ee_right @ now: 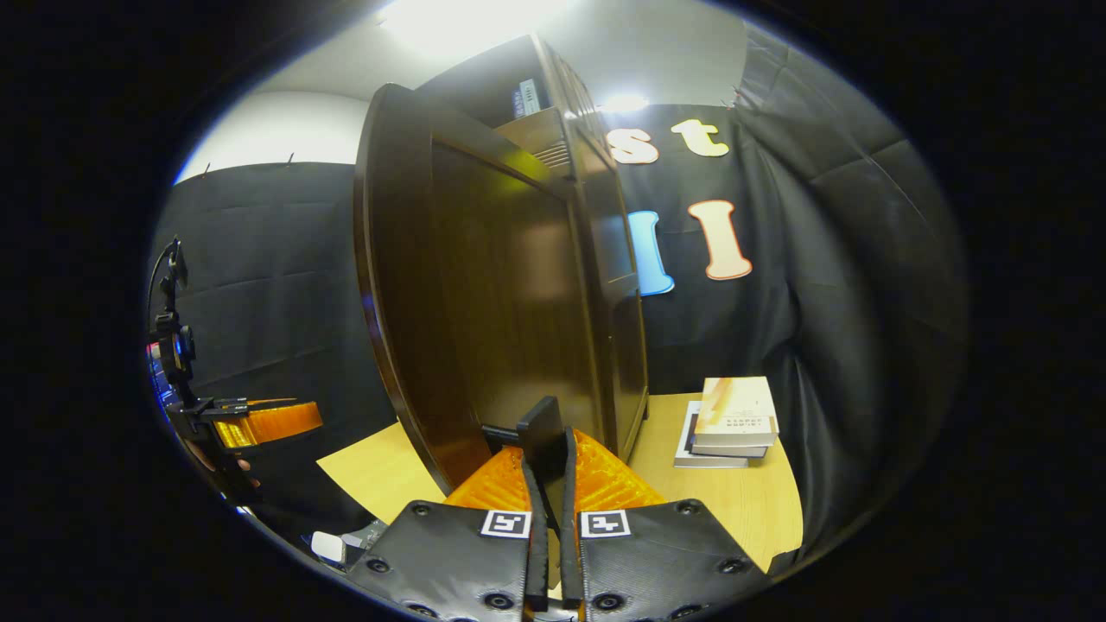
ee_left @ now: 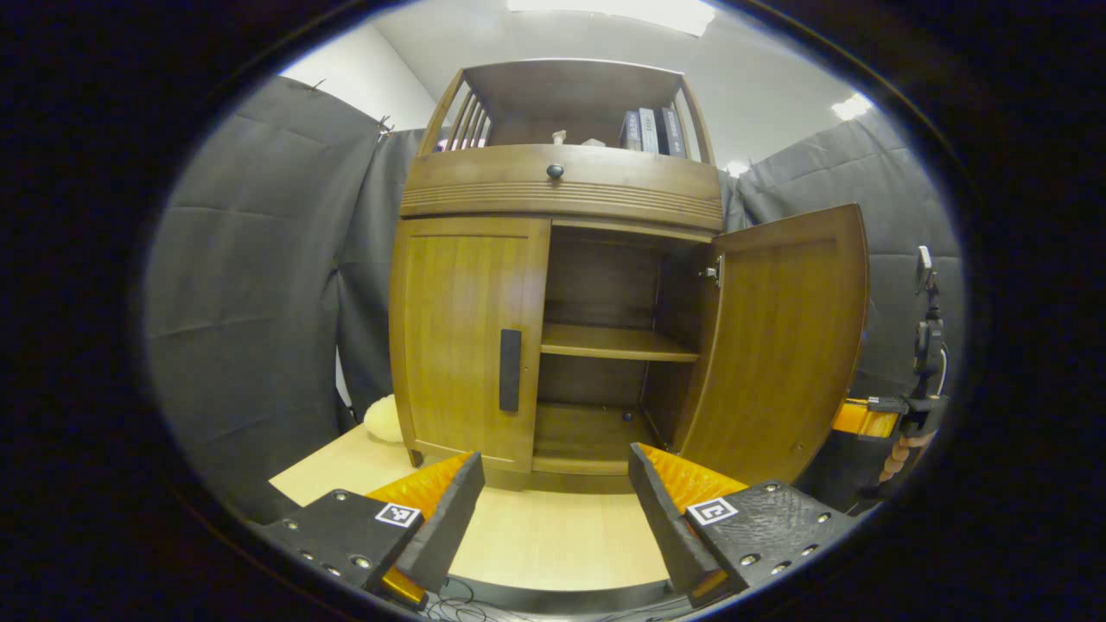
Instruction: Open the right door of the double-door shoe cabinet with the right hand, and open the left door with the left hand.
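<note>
The wooden shoe cabinet [ee_left: 562, 194] stands on a light table. Its left door [ee_left: 467, 337] is closed, with a black vertical handle [ee_left: 510, 370] near its inner edge. The right door [ee_left: 778, 345] is swung wide open, baring the shelves [ee_left: 618, 343]. My left gripper [ee_left: 553, 484] is open, low in front of the cabinet and a short way from the left door handle. In the right gripper view, my right gripper [ee_right: 546, 453] is shut on the right door's black handle [ee_right: 540, 432], against the door's outer face [ee_right: 484, 302]. The right gripper's body [ee_left: 864, 419] juts out past the open door's edge.
A drawer with a round knob [ee_left: 555, 171] sits above the doors, and books [ee_left: 650, 131] stand on the top shelf. A cream soft object [ee_left: 384, 419] lies left of the cabinet. A stack of books [ee_right: 730, 419] rests on the table [ee_right: 734, 501] beside the cabinet.
</note>
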`<state>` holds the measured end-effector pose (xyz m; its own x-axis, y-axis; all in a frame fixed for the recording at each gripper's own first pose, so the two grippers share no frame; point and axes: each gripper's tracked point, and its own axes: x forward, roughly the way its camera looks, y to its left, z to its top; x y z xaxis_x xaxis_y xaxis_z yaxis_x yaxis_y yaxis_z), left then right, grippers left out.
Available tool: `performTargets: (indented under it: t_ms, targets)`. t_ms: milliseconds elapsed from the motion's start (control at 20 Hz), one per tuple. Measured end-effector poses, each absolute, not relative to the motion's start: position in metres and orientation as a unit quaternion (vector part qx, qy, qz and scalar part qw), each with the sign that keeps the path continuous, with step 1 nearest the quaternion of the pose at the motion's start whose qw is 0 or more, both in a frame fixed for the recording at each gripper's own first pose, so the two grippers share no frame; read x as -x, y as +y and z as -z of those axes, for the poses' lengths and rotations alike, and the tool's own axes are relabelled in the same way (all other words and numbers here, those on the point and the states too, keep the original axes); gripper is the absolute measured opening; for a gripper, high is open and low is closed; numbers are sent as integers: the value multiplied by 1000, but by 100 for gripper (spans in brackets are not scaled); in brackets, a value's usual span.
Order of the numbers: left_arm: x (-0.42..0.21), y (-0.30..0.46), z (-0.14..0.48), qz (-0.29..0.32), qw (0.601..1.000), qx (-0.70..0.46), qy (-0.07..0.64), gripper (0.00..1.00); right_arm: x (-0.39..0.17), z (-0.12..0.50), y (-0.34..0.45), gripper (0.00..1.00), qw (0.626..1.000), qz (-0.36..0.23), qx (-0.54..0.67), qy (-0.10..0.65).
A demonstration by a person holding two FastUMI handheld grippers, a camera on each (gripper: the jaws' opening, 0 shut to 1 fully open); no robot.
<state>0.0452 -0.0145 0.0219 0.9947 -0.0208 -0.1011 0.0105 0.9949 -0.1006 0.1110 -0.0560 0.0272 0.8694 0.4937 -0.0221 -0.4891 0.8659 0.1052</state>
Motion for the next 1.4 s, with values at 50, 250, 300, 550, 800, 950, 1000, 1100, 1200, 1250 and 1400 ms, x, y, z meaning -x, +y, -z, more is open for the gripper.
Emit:
performTargets:
  t_ms: [50,250,300,550,800,950,1000,1100,1200,1250,1400]
  targets:
    - [-45,-14,-21,9,997,49,51,96,-111,-27,-55,7,965,-256,-52,26]
    - [-44,-15,-20,14,998,46,50,96,-111,-28,-55,7,969,-243,-39,20]
    - [-44,-15,-21,15,998,46,49,96,-111,-27,-55,7,970,-238,-43,20]
    - [-45,-14,-19,19,997,50,53,97,-111,-26,-59,7,975,-211,-53,33]
    - [-44,-10,-18,18,997,51,55,96,-110,-24,-62,7,982,-174,-62,49]
    - [-41,-6,-15,24,996,56,63,96,-107,-22,-64,7,985,-145,-72,64]
    - [-43,-4,-15,26,996,56,66,96,-103,-22,-64,7,985,-138,-77,69]
    - [-44,-2,-15,35,995,57,68,95,-93,-20,-66,5,986,-120,-91,77]
    - [-47,-2,-15,46,995,61,71,94,-82,-20,-67,5,987,-95,-95,84]
    - [-48,-2,-15,53,994,63,69,96,-75,-23,-67,5,988,-84,-96,83]
    - [-58,0,-21,70,994,64,51,97,-51,-34,-68,8,992,-40,-102,70]
